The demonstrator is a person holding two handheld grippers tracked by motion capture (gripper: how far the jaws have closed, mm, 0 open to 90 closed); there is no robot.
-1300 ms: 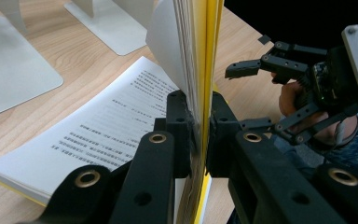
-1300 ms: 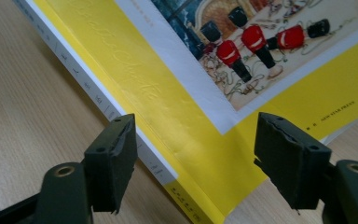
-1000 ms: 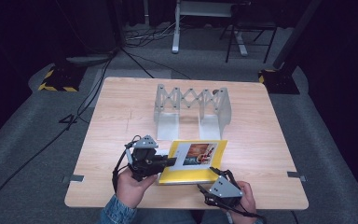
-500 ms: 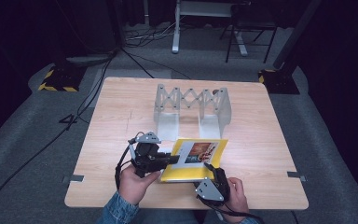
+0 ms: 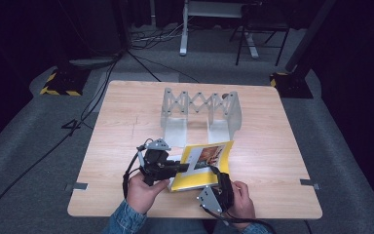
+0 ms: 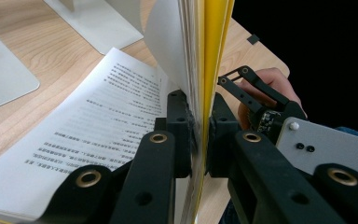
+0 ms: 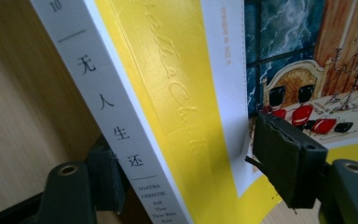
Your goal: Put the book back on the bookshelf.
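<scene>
On the table [image 5: 126, 122], yellow book [image 5: 202, 168] clamped in left gripper [image 5: 182, 168] jaws, right gripper [image 5: 219, 181] jaws closing astride its spine, unclamped.

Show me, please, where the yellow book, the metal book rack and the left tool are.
yellow book [image 5: 202, 170]: high view, front cover.
metal book rack [image 5: 200, 105]: high view, folding back lattice.
left tool [image 5: 184, 168]: high view, tips on the cover.

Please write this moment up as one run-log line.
left tool: shut on book cover | right tool: jaws closing around book's spine, not yet pressing | book: part lifted off table | rack: behind, untouched
</scene>
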